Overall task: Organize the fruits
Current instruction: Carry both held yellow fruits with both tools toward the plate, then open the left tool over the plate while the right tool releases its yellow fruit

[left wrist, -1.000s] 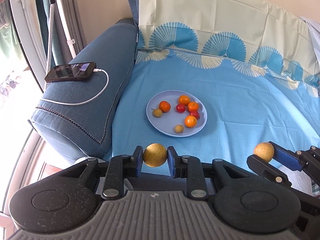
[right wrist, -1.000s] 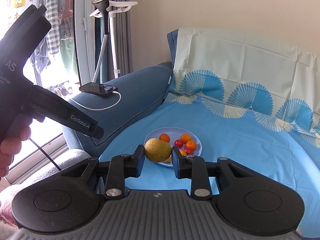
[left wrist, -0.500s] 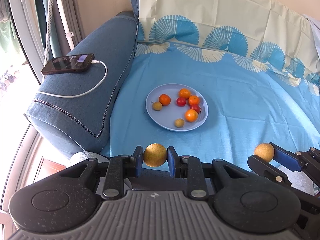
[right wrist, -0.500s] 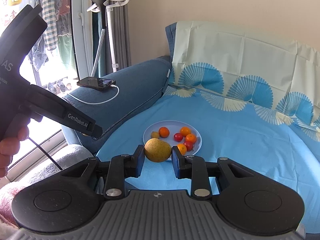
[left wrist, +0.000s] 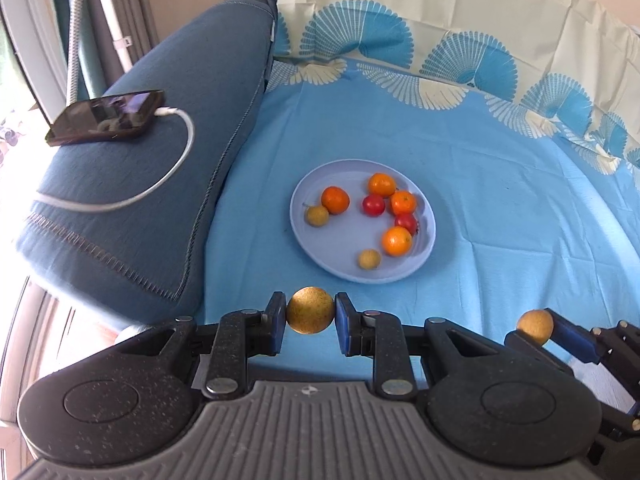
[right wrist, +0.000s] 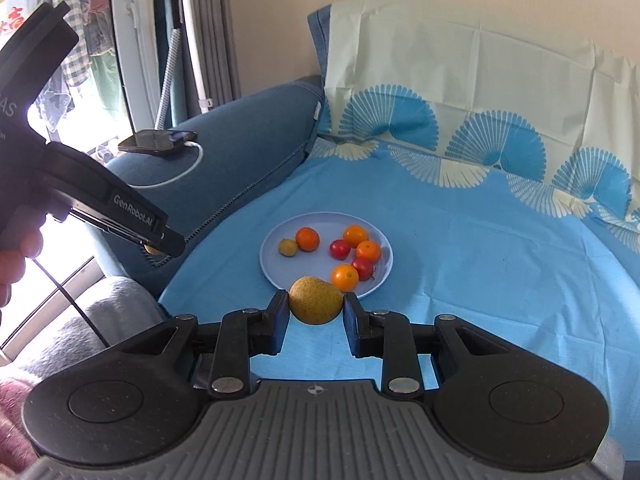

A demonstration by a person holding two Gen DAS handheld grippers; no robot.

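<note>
A pale blue plate [left wrist: 304, 188] [right wrist: 276, 240] lies on the blue sofa cover and holds several small oranges, two red tomatoes and two small brown fruits. My left gripper [left wrist: 311, 316] is shut on a round brown fruit [left wrist: 311, 310] and holds it just before the plate's near rim. My right gripper [right wrist: 316, 307] is shut on a larger yellow-brown pear [right wrist: 316, 300], at the plate's near edge. The right gripper with its pear [left wrist: 535, 322] also shows at the lower right of the left wrist view. The left gripper's body [right wrist: 100, 200] shows at the left of the right wrist view.
A phone [left wrist: 106, 118] on a white charging cable [left wrist: 176, 160] lies on the dark blue sofa armrest [left wrist: 132, 200] left of the plate. A patterned cover drapes the backrest [left wrist: 440, 20]. A garment steamer stand [right wrist: 176, 40] and window are at the far left.
Both grippers have moved forward toward the plate with their fruits still held; the plate now appears nearer and larger in both views.
</note>
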